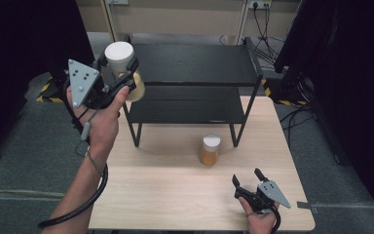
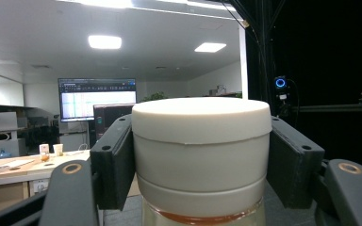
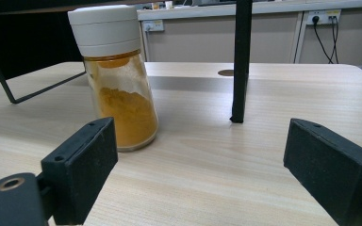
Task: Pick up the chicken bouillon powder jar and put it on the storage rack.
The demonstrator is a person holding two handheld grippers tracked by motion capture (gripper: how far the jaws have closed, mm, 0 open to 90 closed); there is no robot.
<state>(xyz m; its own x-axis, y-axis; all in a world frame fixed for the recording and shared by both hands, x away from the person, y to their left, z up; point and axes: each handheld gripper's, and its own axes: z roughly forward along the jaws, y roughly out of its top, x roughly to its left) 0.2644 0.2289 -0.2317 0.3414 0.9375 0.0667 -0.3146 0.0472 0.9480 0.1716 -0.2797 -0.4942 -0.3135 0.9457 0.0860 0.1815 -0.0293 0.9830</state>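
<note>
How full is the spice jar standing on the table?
Roughly half full. The spice jar stands upright with its white lid on, and orange powder fills the lower part of the clear glass, with only a dusting on the walls above.

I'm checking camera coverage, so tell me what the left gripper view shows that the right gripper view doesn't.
The left gripper view alone: the held jar's white lid clamped between black pads, with an office, ceiling lights and a wall screen behind. The right gripper view alone: the standing jar of yellow powder on the wooden table, a black shelf leg, and open jaws with nothing between them. Both share: a white-lidded spice jar and that gripper's own black jaws.
</note>
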